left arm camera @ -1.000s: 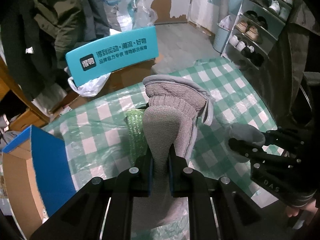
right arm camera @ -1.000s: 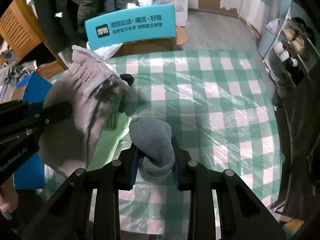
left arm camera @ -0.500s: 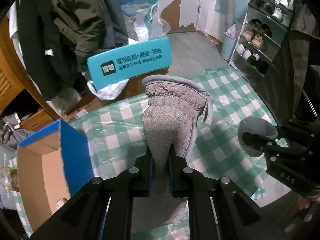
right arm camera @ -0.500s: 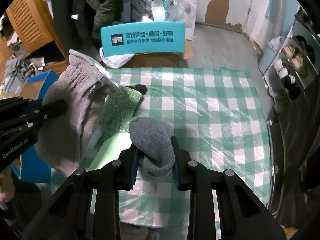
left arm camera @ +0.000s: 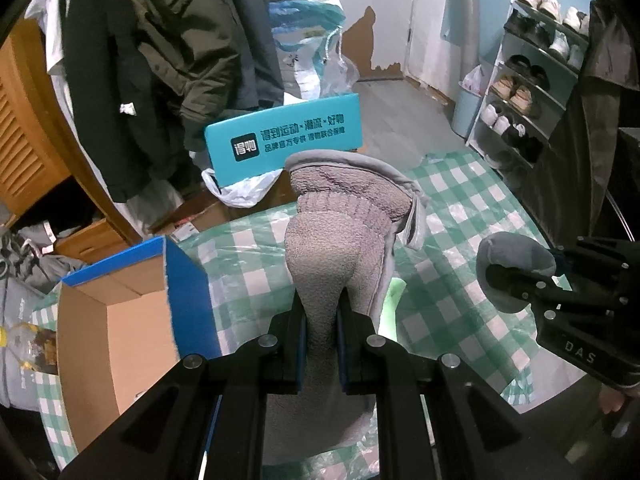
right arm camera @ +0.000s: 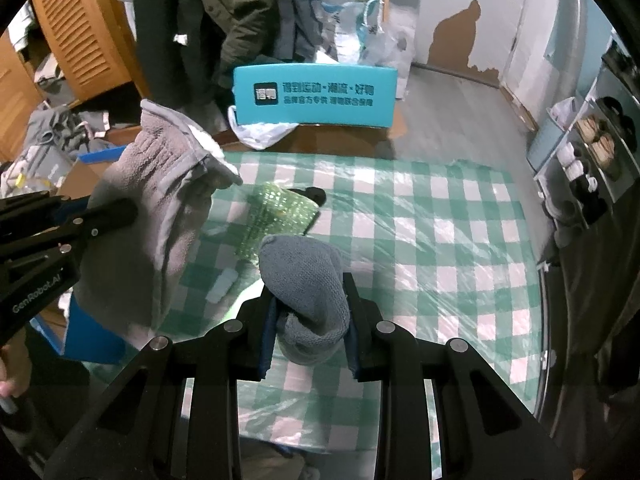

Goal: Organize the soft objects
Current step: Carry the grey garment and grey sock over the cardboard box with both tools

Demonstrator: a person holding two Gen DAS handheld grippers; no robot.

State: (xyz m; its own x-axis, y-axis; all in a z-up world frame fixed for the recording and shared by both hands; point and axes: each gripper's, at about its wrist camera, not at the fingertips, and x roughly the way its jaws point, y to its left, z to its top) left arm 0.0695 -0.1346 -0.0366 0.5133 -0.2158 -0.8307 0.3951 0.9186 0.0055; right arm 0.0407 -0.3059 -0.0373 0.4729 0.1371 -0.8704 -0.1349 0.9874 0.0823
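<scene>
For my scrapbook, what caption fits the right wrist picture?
Right gripper holds a blue-grey knitted sock above the green-and-white checked tablecloth.

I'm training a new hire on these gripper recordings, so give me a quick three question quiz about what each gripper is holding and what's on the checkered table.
1. True or false: the left gripper is shut on the fuzzy grey mitt.
2. What does the right gripper hold? A) a rolled grey sock B) a green sponge C) nothing
3. Fill in: to the left of the mitt in the left wrist view stands an open cardboard box with a ____ outside.

Key:
1. True; its pads pinch the mitt.
2. A; the rolled grey sock sits between its pads, above the checkered table.
3. Blue.
</scene>
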